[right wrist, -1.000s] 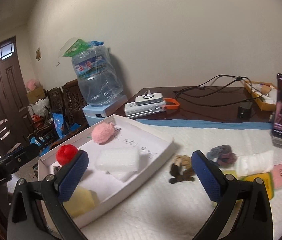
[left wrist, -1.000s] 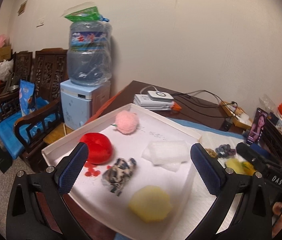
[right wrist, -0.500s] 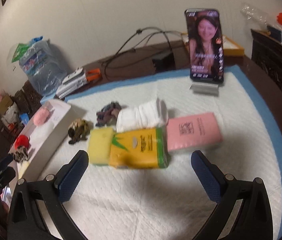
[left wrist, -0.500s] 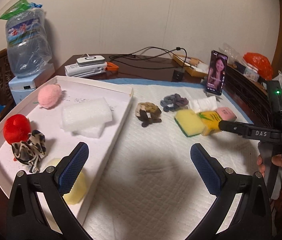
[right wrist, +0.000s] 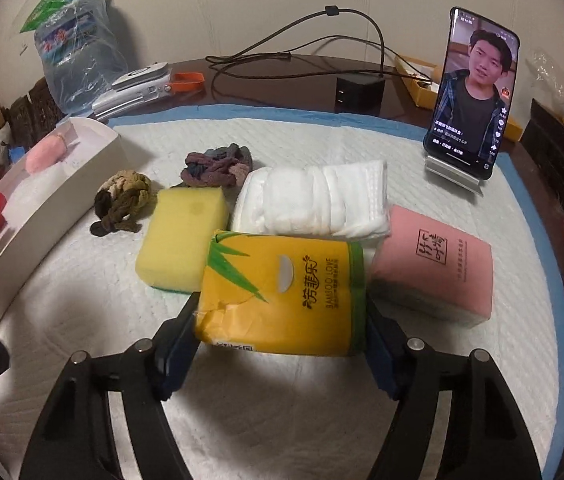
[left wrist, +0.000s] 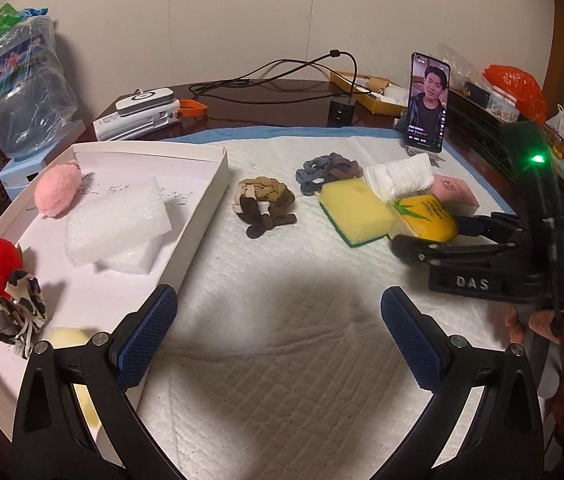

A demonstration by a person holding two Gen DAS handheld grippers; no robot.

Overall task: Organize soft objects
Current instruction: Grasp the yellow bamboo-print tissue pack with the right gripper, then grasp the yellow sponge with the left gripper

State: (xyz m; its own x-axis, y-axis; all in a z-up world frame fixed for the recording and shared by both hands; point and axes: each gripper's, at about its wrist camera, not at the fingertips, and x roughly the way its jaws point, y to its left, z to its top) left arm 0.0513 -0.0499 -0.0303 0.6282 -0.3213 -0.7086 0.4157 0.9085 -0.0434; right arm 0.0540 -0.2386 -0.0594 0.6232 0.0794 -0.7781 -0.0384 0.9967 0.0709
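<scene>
Currently the right gripper (right wrist: pixel 280 344) is closing on the yellow pack (right wrist: pixel 282 292), which is lying on the mat (right wrist: pixel 282 420) between sponge (right wrist: pixel 182 236) and pink pack (right wrist: pixel 433 264), pads seemingly touching its sides; left gripper (left wrist: pixel 278 340) is hovering open and empty; next, probably lifting toward the tray (left wrist: pixel 206 208).

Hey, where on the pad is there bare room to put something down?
The near part of the white pad is bare, between the white tray and the right gripper, whose jaws are closing around the yellow tissue pack. Farther back it is crowded: sponge, pink pack, hair ties.
</scene>
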